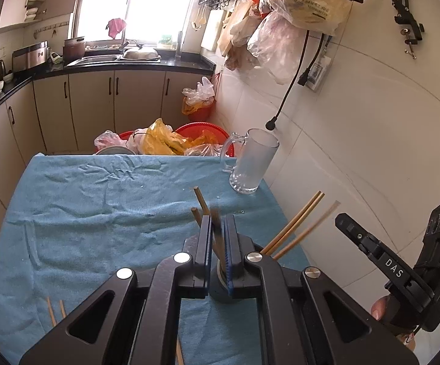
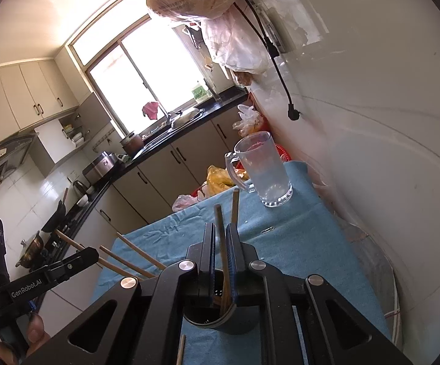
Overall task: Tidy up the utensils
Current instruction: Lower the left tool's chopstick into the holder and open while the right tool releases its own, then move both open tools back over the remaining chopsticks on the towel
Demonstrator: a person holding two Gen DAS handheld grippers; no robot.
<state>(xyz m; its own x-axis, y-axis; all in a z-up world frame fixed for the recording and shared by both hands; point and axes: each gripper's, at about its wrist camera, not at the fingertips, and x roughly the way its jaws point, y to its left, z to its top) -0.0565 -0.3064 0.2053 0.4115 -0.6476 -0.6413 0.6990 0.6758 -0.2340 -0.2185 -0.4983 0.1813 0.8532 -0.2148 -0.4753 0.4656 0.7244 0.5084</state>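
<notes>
My left gripper (image 1: 218, 222) is shut on wooden chopsticks (image 1: 201, 202) whose lower ends stand in a dark holder cup (image 1: 218, 289) on the blue cloth (image 1: 98, 206). My right gripper (image 2: 220, 234) is shut on other chopsticks (image 2: 219, 222), also dipping into the holder cup (image 2: 217, 319). More chopsticks (image 1: 299, 222) lean out of the cup to the right; the same ones show at the left in the right wrist view (image 2: 128, 258). The right gripper's body (image 1: 402, 267) shows at the right edge.
A clear glass mug (image 1: 252, 161) stands at the cloth's far right corner, by the tiled wall. Two loose chopsticks (image 1: 55, 310) lie near the cloth's front left. Red basins with plastic bags (image 1: 174, 141) sit beyond the table. Bags hang overhead (image 1: 296, 3).
</notes>
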